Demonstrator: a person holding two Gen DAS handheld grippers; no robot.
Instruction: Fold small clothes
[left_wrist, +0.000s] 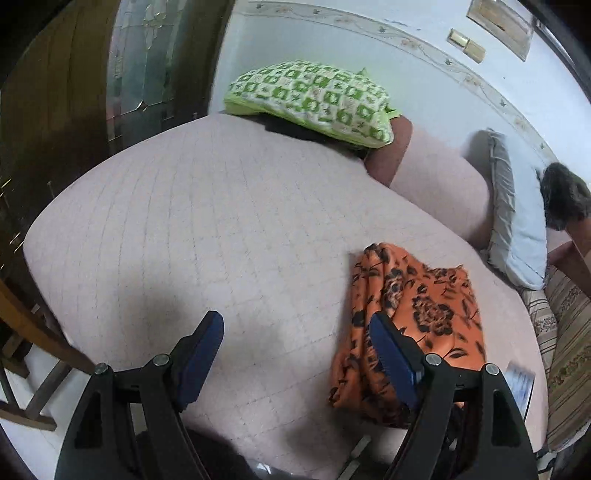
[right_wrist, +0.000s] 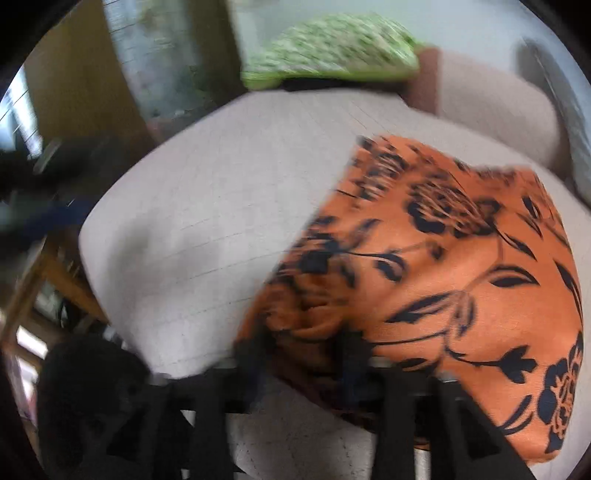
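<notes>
An orange garment with a black floral print (left_wrist: 417, 314) lies bunched on the pale pink quilted bed (left_wrist: 207, 229), at the right near the front edge. My left gripper (left_wrist: 295, 332) is open and empty above the bed, its right finger just left of the garment. In the blurred right wrist view the garment (right_wrist: 461, 258) fills the right half and drapes over my right gripper (right_wrist: 303, 354). Its fingers are close together with cloth bunched between them.
A green and white patterned pillow (left_wrist: 314, 99) lies at the bed's far end. A light blue pillow (left_wrist: 517, 221) leans at the right by the wall. A wooden frame (left_wrist: 33, 332) stands off the bed's left edge. A striped mattress edge (left_wrist: 569, 350) shows at the right.
</notes>
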